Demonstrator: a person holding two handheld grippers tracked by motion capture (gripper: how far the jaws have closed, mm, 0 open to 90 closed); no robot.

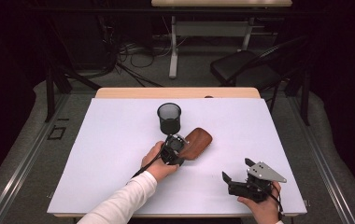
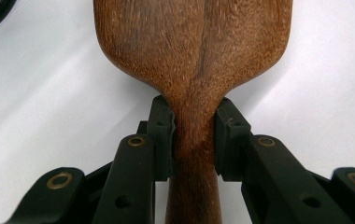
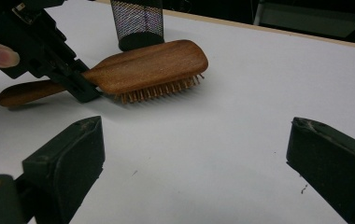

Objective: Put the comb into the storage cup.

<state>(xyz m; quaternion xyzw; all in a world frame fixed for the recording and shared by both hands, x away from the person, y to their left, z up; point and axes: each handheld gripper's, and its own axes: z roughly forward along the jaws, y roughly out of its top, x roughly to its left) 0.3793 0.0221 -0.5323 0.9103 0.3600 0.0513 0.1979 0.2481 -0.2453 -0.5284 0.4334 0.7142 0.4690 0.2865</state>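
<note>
I work at a white-topped table [image 1: 119, 154] with a pale wooden edge. Beyond its far edge lies grey carpet [image 1: 189, 70], strewn with black cables [image 1: 133, 51]. A black chair [image 1: 245, 67] stands beyond the table's far right corner, another desk's white leg [image 1: 173, 46] behind. The surroundings are dark.

A reddish-brown grained wooden hairbrush [image 1: 198, 143], a black mesh cup [image 1: 169, 117], a white tabletop [image 1: 119, 140], black tools.
</note>
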